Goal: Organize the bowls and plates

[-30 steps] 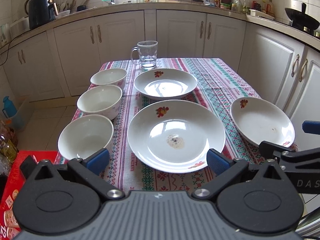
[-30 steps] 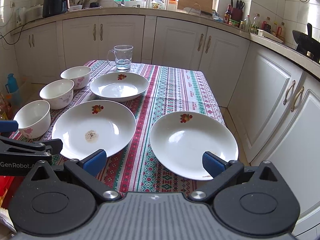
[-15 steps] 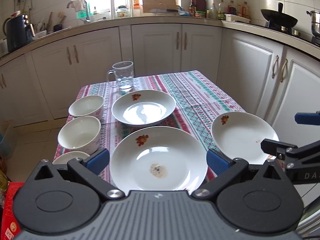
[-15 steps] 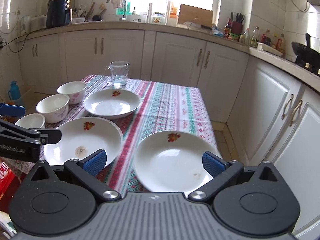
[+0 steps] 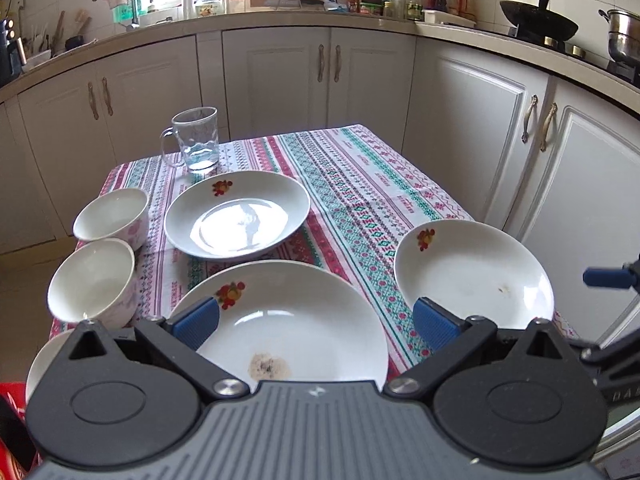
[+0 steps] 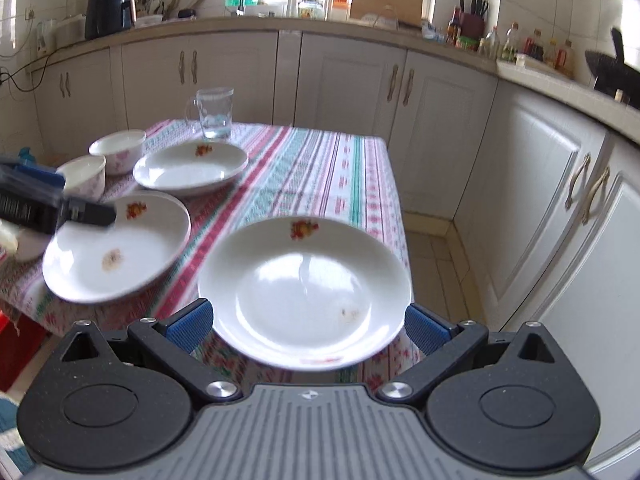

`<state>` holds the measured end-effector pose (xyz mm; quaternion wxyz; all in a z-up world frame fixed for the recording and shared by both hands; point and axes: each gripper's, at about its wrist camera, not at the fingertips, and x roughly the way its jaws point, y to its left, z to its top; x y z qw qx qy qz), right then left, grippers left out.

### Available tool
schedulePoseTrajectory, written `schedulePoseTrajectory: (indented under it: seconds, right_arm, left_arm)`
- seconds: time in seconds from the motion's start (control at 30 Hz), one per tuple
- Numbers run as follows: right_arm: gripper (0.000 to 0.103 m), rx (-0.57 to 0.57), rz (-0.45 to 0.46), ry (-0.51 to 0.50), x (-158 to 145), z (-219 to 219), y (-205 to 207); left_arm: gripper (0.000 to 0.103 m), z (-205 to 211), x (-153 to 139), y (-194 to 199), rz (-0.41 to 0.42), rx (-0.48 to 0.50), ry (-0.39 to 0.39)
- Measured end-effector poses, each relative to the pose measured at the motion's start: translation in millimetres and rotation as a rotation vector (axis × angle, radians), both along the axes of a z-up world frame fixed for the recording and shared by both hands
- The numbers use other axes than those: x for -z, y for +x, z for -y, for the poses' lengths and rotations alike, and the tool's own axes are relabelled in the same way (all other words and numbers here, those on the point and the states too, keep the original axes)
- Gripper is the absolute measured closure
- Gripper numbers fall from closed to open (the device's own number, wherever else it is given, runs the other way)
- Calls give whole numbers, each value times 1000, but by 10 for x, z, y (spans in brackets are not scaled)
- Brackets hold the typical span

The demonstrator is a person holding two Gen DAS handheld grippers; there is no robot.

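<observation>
Plate (image 6: 304,292) just ahead of right hand-held gripper (image 6: 306,322) — jaws apart

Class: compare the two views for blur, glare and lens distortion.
Left wrist view: sharp; window glare on the far plate; fisheye bends the counter. Right wrist view: motion blur smears the tablecloth and left tongs; glare on the near plate.
</observation>
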<state>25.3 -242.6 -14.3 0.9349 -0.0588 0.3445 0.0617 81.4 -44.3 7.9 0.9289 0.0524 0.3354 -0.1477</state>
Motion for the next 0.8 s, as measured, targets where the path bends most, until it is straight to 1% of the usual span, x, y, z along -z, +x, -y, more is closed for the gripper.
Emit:
schedulePoseTrajectory:
  seconds: [0.13,0.2,0.3,0.4,0.5,0.57,0.63,0.8]
  right_arm:
    - [0,-16,-52,29,220,81,54]
    - [0,-28,-72,32,327,92,82]
    - [0,-48,-91,30,468,111,121]
    - [0,-61,-111,35,580,141,177]
    - [0,-77,-117,41,646,174,210]
    - [0,-80,-125,34,680,187,259]
    - [0,-97,-111,30,694,210,280]
    - [0,-150,-86,44,714,289,285]
  left_arm:
    - [1,105,51,127,14,21,37]
    - [1,155,86,200,-9,50,42]
    - [1,220,138,279,-36,100,25]
    - [1,335,184,357,-68,140,39]
    - [1,472,237,453,-122,216,33]
    - [1,569,263,496,-130,249,43]
    - [1,670,281,542,-131,269,59]
    - [1,851,342,765,-181,306,61]
